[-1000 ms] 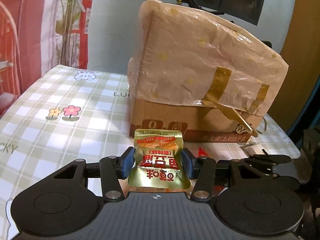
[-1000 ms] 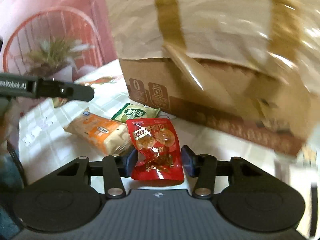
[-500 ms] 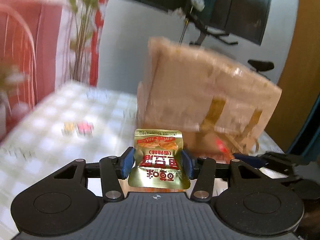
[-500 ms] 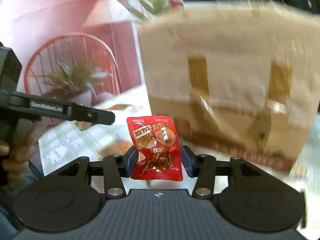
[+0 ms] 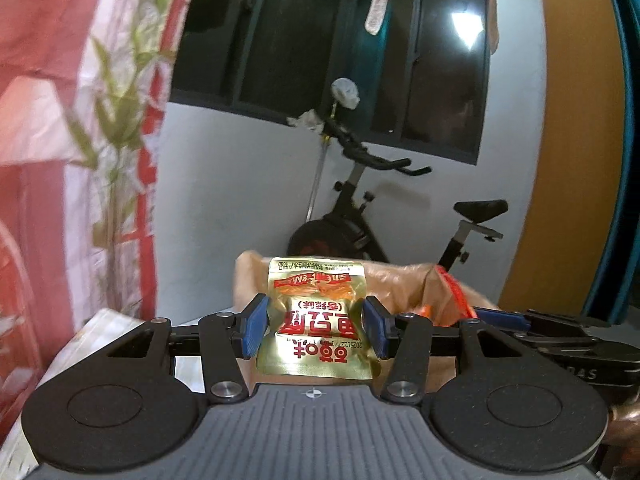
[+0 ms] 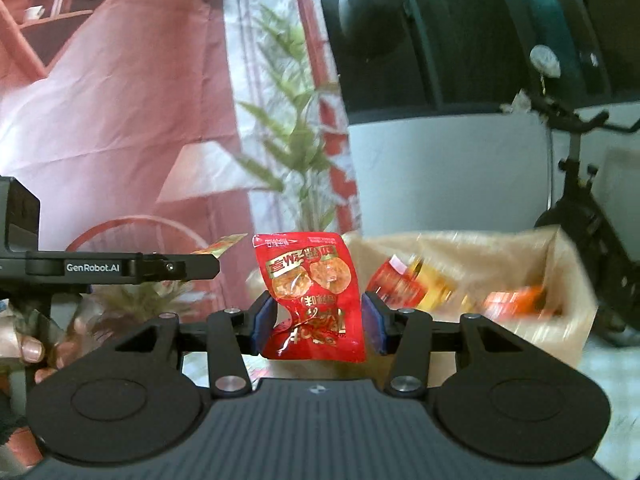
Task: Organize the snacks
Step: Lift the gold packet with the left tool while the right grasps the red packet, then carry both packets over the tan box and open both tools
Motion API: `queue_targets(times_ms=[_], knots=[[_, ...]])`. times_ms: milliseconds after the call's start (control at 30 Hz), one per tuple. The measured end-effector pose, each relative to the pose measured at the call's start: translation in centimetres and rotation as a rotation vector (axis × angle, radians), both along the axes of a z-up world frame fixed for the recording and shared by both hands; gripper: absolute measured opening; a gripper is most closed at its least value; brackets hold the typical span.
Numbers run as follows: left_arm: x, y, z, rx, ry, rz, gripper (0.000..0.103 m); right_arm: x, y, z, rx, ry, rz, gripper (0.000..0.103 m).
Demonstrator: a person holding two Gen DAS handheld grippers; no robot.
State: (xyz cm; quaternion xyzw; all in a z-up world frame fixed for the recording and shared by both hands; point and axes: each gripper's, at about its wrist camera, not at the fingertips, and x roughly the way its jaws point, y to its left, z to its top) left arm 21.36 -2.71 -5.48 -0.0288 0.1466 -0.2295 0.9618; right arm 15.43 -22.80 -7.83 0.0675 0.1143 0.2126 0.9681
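Behind our grippers stands an exercise bike [image 5: 400, 208]; our left gripper [image 5: 316, 326] clamps a gold snack packet [image 5: 316, 320], our right gripper [image 6: 318, 322] clamps a red snack packet [image 6: 316, 296].

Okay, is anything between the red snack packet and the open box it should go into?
Nothing visible: the red snack packet sits clamped in the right hand-held gripper, and the open box lies beyond it, unblocked.
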Motion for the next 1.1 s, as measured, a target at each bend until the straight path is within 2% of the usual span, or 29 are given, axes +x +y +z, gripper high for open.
queue_targets(times_ms=[133, 267, 567, 600, 633, 800, 967, 1100], knots=[[3.4, -2.4, 0.3, 0.024, 0.023, -0.022, 0.054, 3.1, -1.4, 1.6, -0.051, 0.017, -0.064, 0.049], [5.8, -4.7, -0.3, 0.076, 0.043, -0.020, 0.054, 6.7, -2.8, 1.8, -0.091, 0.074, -0.148, 0.049], [9.7, -7.3, -1.9, 0.202, 0.086, 0.019, 0.058, 11.1, -4.8, -0.2, -0.124, 0.177, -0.285, 0.052], [9.9, -7.2, -2.1, 0.215, 0.093, 0.021, 0.062, 11.2, -5.0, -0.4, -0.118, 0.188, -0.298, 0.052], [9.9, -6.9, -2.3, 0.217, 0.096, 0.022, 0.065, 11.1, -5.3, -0.6, -0.110, 0.196, -0.307, 0.057], [9.0, -4.1, -2.1, 0.137, 0.108, 0.037, 0.072, 8.9, -5.7, -0.5, -0.073, 0.165, -0.299, 0.066], [6.0, -0.8, -1.1, 0.047, 0.101, 0.041, 0.072, 5.7, -5.9, 0.5, -0.037, 0.105, -0.277, 0.066], [2.6, 2.4, -1.2, -0.017, 0.081, 0.052, 0.078, 2.1, -5.9, 0.8, -0.025, 0.036, -0.270, 0.066]])
